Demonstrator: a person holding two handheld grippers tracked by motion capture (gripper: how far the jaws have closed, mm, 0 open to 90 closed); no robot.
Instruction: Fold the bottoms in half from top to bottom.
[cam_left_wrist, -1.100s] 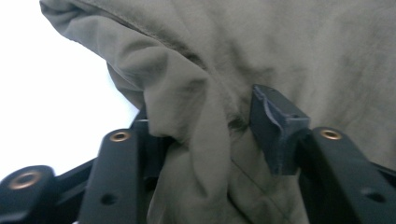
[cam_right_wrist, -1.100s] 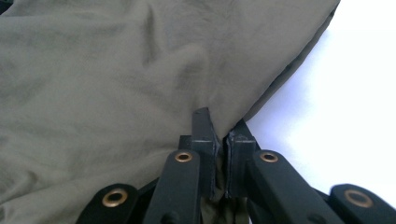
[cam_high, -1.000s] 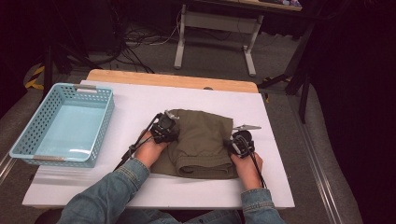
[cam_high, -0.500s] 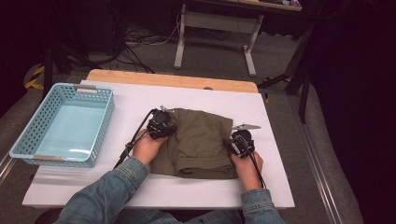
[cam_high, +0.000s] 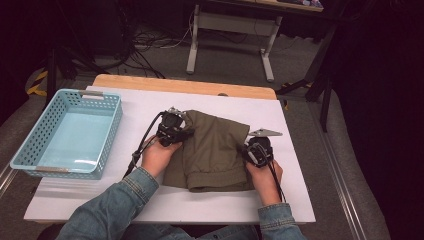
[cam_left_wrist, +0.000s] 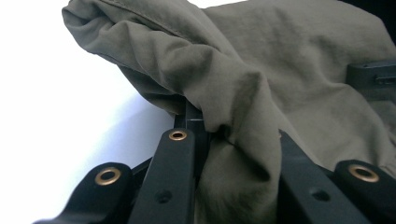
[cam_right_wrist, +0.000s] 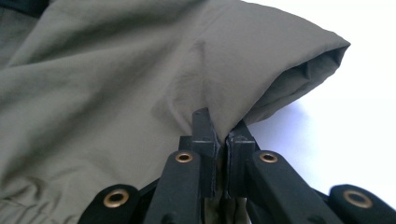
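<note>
White table top (cam_high: 300, 150), wooden far edge (cam_high: 200, 86); dark room, grey floor (cam_high: 225, 60)

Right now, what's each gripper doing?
Left gripper: jaws have just been closing, now shut on the garment.
Right gripper: shut on the garment's other edge.

Matt olive cloth garment (cam_high: 215, 150); perforated glossy plastic basket (cam_high: 30, 145).

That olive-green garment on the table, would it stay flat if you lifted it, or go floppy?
Probably floppy: the garment bunches into soft folds where the left claw pinches it. It looks thin and light, and likely sags between the left and right claw.
</note>
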